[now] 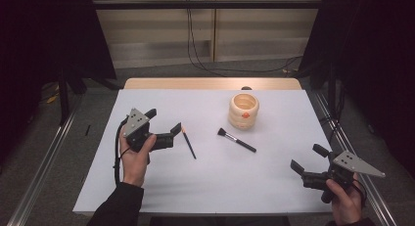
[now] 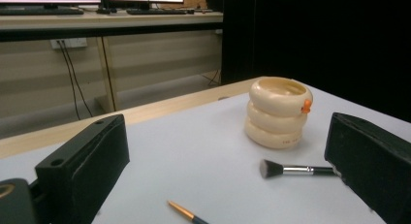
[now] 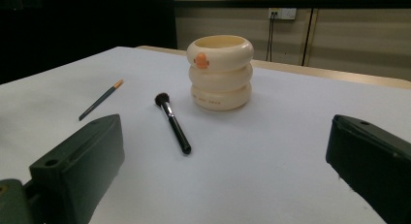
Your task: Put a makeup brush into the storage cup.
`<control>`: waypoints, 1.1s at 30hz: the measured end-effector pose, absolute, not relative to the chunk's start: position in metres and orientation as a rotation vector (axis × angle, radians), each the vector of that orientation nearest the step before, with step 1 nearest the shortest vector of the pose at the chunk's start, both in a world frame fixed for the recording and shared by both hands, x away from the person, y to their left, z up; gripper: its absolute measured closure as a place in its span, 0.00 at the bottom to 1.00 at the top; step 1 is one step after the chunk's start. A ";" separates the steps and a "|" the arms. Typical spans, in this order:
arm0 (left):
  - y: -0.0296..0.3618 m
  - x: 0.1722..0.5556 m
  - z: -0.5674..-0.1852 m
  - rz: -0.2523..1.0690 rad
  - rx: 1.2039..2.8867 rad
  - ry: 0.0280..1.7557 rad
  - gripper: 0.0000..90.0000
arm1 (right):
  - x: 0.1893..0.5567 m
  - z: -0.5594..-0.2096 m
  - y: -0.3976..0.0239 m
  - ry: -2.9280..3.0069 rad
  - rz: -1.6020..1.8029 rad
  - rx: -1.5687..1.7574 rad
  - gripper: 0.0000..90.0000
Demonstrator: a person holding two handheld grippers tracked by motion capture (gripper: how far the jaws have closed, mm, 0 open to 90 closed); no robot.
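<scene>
Jaws spread wide on both grippers, nothing between them.

High view: left gripper [image 1: 164, 122] held low over the white table [image 1: 161, 187], well to the left of the cream holder [image 1: 243, 111], jaws parted and aimed toward it. Thin pencil-like brush [image 1: 189, 143] lying flat just beside the left gripper's nearer jaw, on the side toward the holder, orange tip pointing away from the person; touching or not, cannot tell. Black-handled makeup brush [image 1: 237, 140] lying flat near the holder, just in front of it on the person's side, bristles toward the holder's left, handle slanting away to the right. Right gripper [image 1: 306, 157] well apart from the holder, in front of it and to its right, jaws parted and empty. Holder upright, built of three stacked rings, small orange mark on its front.

Left gripper view: two black jaws standing far apart, bare table between. Holder [image 2: 278, 112] upright beyond them, orange mark at its right edge. Makeup brush [image 2: 291, 169] flat in front of the holder, bristles to the left, handle end hidden behind the right-hand jaw. Tip of the thin brush [image 2: 186, 213] at the bottom edge, well short of the holder.

Right gripper view: jaws again wide apart, nothing held. Holder [image 3: 220, 72] upright ahead, orange mark facing. Makeup brush [image 3: 172, 122] flat just left of the holder, bristles at the far end. Thin brush [image 3: 101, 100] farther left of the holder, orange tip at the far end.
</scene>
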State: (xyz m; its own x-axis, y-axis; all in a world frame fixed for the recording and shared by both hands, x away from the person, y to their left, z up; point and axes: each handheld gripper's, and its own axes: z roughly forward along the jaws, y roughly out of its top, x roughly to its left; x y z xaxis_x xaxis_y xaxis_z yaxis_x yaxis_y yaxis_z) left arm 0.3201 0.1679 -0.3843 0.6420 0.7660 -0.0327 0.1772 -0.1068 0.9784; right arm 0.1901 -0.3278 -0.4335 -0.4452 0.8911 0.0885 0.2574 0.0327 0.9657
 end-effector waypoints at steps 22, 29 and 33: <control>0.147 0.358 -0.366 0.606 1.658 0.770 0.02 | 0.190 -0.434 -0.328 1.752 1.435 1.165 0.00; 0.142 0.369 -0.363 0.587 1.686 0.772 0.02 | 0.191 -0.434 -0.327 1.755 1.433 1.160 0.00; 0.139 0.374 -0.362 0.582 1.714 0.795 0.02 | 0.190 -0.434 -0.328 1.756 1.440 1.155 0.00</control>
